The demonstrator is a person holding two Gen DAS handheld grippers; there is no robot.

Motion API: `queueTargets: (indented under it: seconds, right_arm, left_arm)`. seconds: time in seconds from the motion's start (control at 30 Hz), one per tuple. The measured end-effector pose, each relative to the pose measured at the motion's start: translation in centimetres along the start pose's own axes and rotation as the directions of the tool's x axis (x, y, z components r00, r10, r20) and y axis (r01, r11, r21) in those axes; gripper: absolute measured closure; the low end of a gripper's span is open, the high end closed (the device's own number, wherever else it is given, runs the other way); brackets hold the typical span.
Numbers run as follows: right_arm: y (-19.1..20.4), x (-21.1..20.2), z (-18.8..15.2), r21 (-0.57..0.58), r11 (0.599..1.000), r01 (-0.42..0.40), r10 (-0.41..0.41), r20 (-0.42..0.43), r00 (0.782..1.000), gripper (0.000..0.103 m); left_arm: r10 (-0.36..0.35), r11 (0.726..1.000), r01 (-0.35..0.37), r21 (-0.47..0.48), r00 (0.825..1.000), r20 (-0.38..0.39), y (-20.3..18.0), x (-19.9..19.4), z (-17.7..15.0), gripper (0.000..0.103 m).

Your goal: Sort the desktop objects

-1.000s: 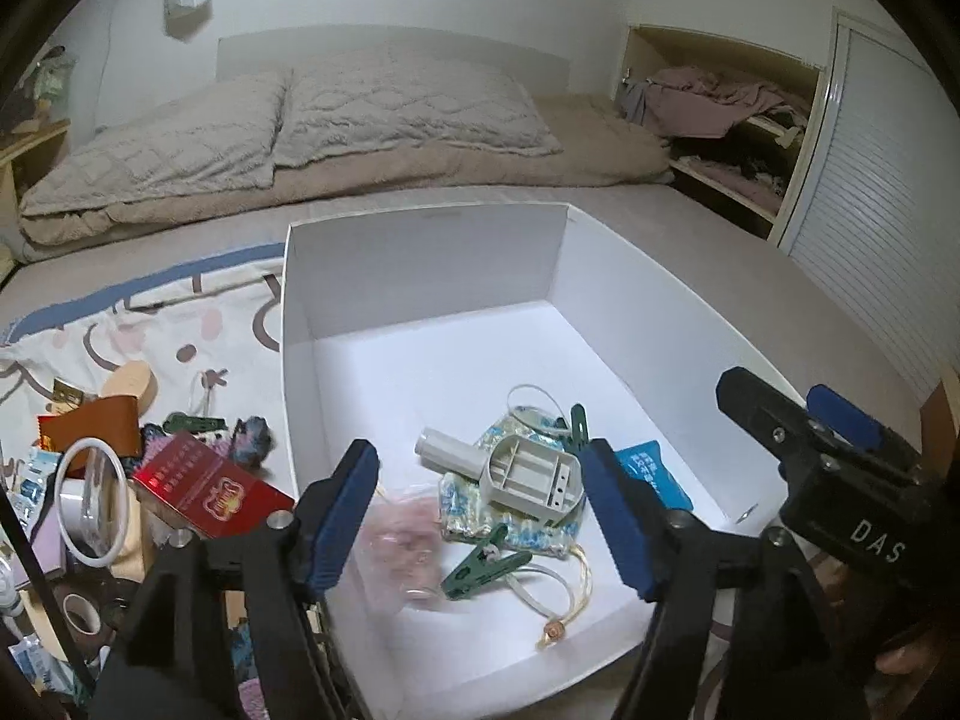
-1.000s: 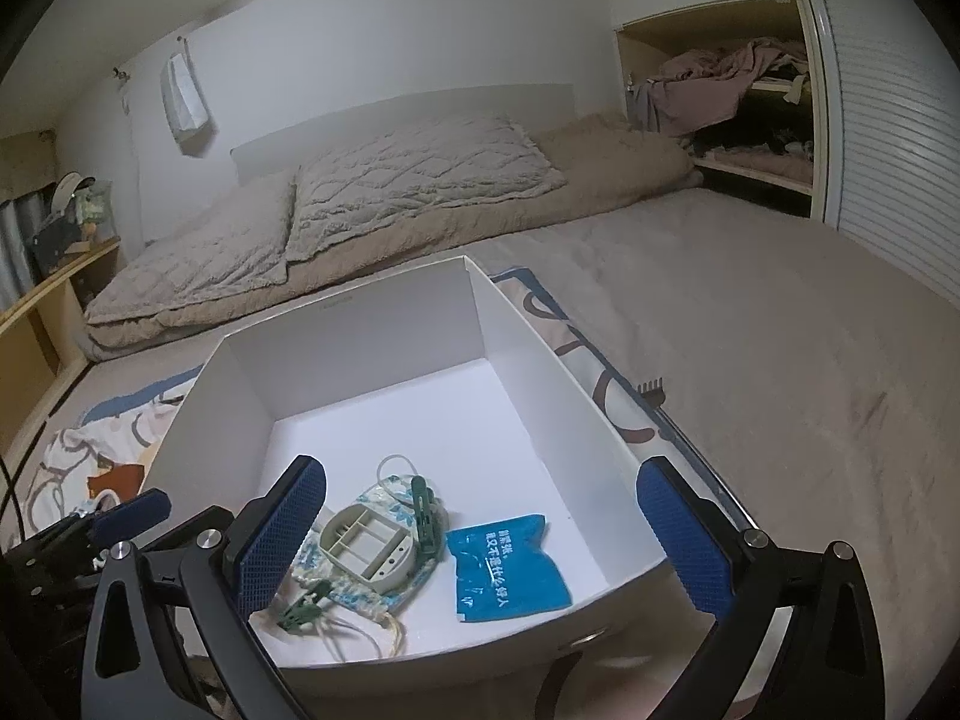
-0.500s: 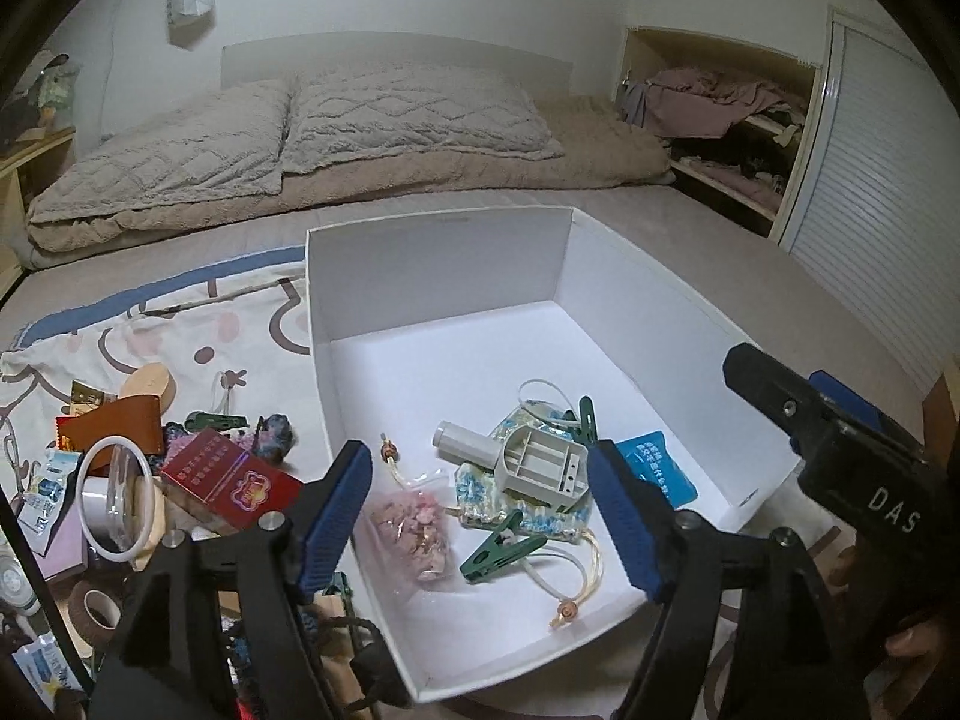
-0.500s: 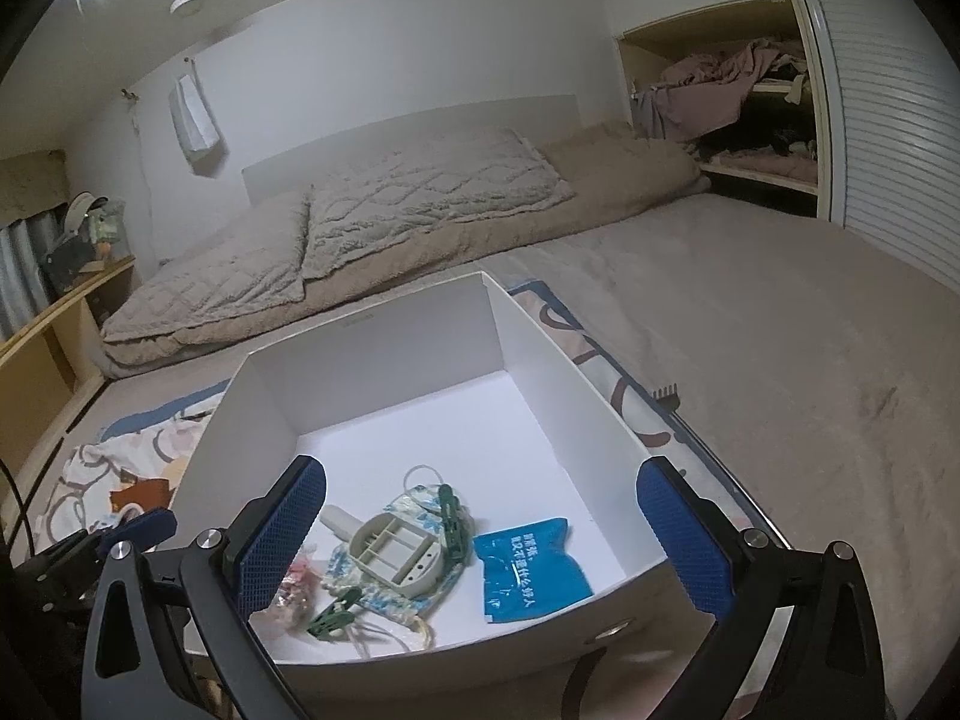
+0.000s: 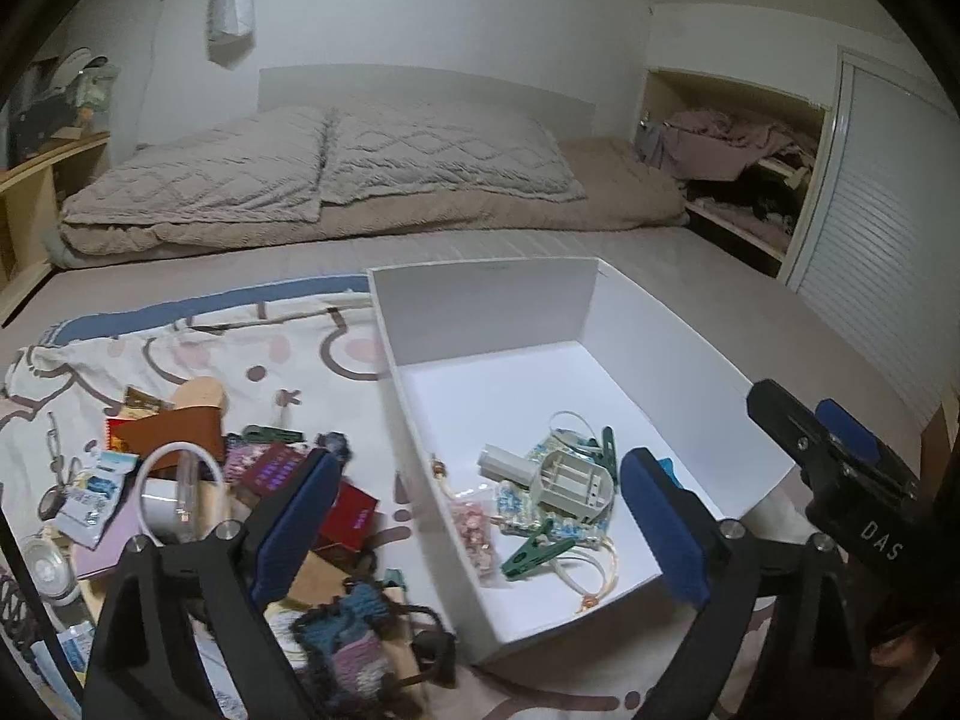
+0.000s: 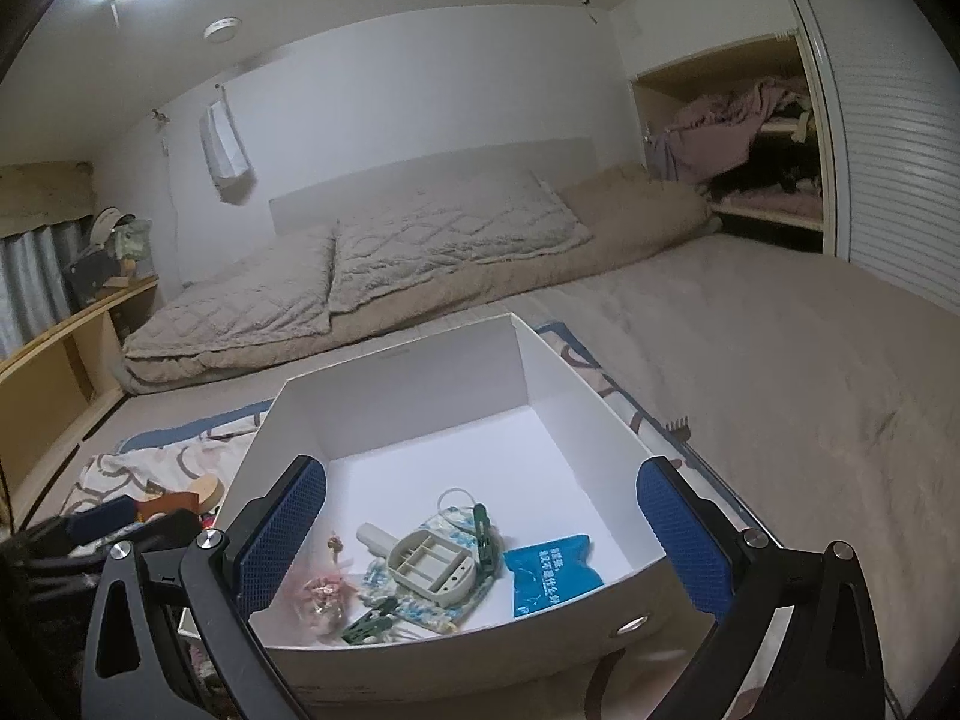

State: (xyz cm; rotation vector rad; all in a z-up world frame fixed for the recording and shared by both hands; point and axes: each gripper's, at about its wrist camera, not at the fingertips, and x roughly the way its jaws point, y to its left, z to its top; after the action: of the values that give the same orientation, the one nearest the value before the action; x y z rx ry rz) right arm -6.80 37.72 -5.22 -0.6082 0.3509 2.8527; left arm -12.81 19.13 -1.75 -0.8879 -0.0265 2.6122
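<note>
"DAS" in white on black body of right hand-held gripper; blue packet print illegible.

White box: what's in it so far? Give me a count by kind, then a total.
In the white box:
green clothespins: 2
blue packet: 1
beige plastic holder: 1
floral cloth pouch: 1
clear bag of pink bits: 1
beaded cord: 1
Total: 7

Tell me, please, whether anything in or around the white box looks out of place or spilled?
Nothing spilled or damaged. The white box sits upright; unsorted clutter lies heaped on the patterned cloth beside it.
</note>
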Motion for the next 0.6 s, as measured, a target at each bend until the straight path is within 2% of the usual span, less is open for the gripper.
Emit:
queueTargets:
  seconds: [0.23,0.6]
  right_arm:
    - [1.7,-1.3,-0.3,-0.043,0.999,-0.007,0.008,0.027,1.000,0.000]
    - [3.2,-3.4,-2.0,-0.080,0.997,-0.017,0.020,0.041,0.999,0.000]
  left_arm:
    - [0.034,0.999,-0.033,-0.027,0.999,0.033,2.1,-2.1,-0.2,0.001]
    - [0.082,0.997,-0.083,0.005,0.991,0.107,4.8,-6.2,-1.3,0.001]
